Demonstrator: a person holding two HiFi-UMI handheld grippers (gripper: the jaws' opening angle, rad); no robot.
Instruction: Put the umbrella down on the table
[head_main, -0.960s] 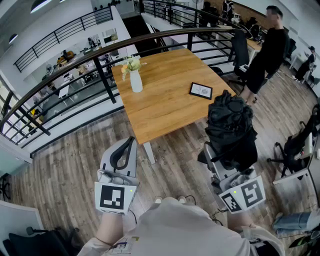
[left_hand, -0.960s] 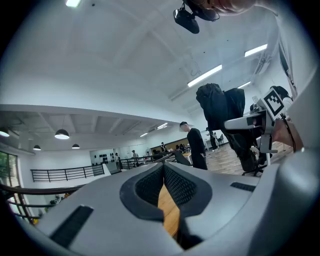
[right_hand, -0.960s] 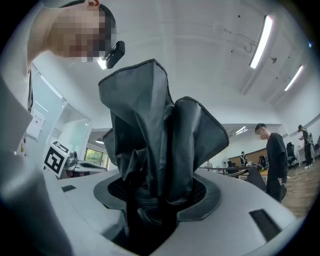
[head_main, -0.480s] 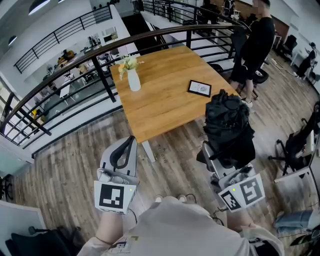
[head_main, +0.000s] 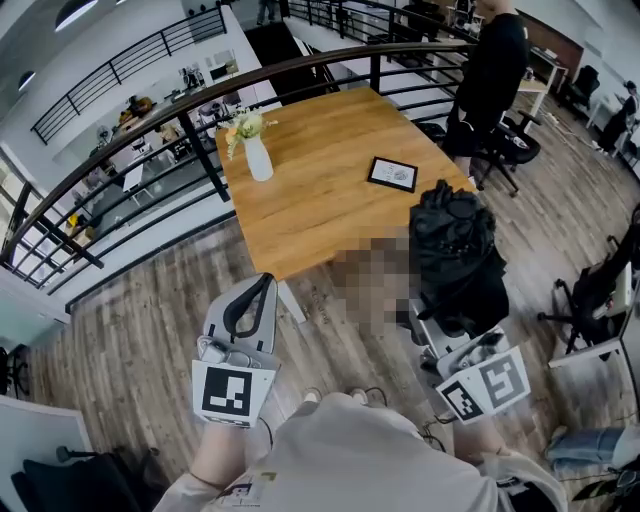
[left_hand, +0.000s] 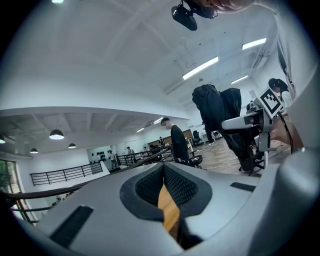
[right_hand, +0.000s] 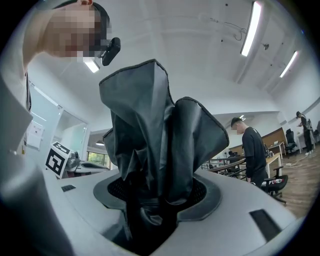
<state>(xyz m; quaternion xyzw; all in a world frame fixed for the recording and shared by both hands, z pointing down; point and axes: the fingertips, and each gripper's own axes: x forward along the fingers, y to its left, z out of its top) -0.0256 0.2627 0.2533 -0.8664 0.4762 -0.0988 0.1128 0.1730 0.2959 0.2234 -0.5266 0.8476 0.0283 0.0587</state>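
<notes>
Closest to us, the left gripper (head_main: 262, 292) has its fingers pressed together on nothing. The right gripper (right_hand: 157, 197) has its fingers clamped on the lower end of the bunched black umbrella (head_main: 455, 250), held upright over the floor just off the worktop's (head_main: 320, 215) near right corner. We should carry it forward and left past the edge, tip it flat, and lower it before letting go. The bare near wood gives ample room. Further on sits the picture frame (head_main: 393, 173), then the vase (head_main: 257, 157), the railing (head_main: 200, 95) and a standing person (head_main: 490, 70).
</notes>
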